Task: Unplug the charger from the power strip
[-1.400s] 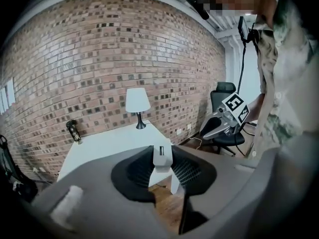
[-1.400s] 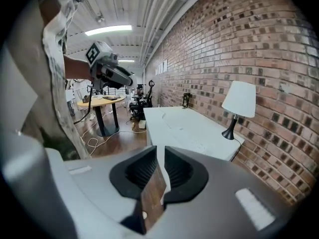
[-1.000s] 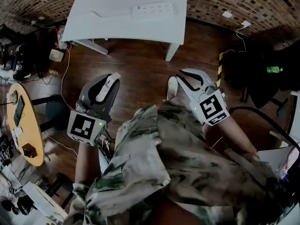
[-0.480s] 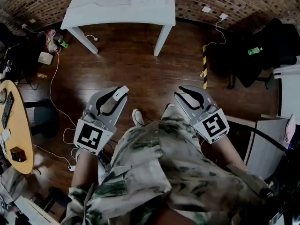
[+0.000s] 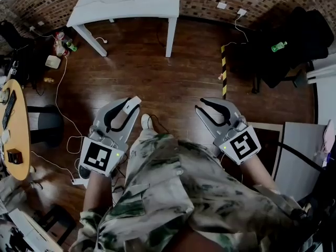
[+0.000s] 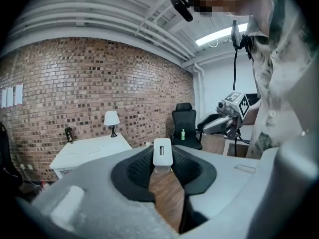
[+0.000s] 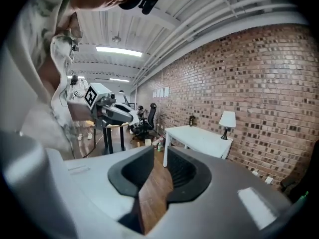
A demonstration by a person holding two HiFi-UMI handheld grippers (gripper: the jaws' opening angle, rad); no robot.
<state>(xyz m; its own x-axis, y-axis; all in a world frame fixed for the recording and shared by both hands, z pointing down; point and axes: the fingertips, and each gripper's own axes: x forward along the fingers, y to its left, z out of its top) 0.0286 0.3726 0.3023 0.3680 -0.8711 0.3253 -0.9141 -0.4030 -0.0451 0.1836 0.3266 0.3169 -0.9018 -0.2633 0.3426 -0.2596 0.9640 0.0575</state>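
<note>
Markers of black-and-white squares sit on the cubes of my left tool (image 5: 134,103) and right tool (image 5: 201,105). From the head view I see only a white tip at the left tool's end, but its own view shows the charger (image 6: 162,152), white with a slotted face, clamped between its partly spread jaws, well apart from the white surface (image 5: 126,4) by the brick wall. My right tool's jaws stand slightly apart, holding nothing.
</note>
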